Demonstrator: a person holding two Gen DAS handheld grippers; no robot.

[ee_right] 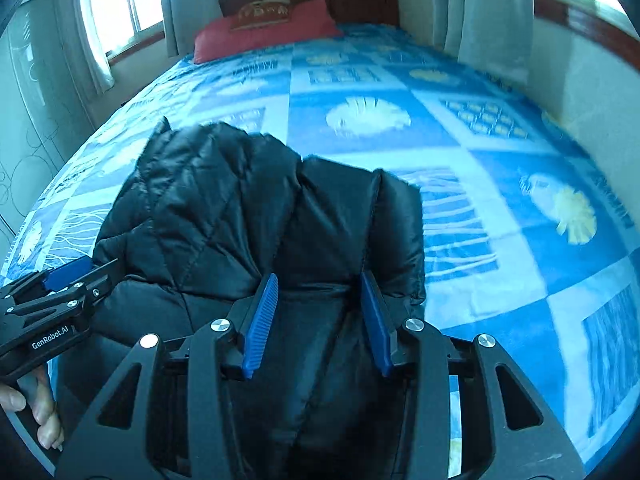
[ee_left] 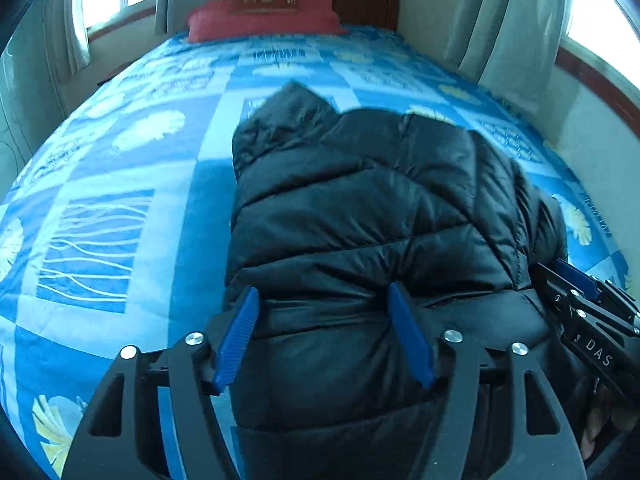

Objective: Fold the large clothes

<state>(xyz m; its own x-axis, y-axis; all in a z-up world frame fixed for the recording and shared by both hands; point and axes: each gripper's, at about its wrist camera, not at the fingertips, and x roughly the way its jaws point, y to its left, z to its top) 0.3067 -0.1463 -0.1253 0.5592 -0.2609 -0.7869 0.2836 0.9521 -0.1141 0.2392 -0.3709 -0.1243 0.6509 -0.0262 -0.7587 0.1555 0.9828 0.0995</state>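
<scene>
Black padded jacket point(ee_left: 360, 208) is soft, slippery, springy: take its hem, nearest you. Both tongs, left point(ee_left: 324, 336) and right point(ee_right: 320, 320), gape around it, gripping nothing.

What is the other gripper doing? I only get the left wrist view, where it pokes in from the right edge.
Observer: In the right wrist view the right gripper stands open over the black jacket. Its blue pads are apart and are not pressing the fabric.
Operator: And who holds the gripper my camera sits on?
Observer: A hand grips the handle of the left gripper. Its fingers show at the bottom left of the right wrist view.
</scene>
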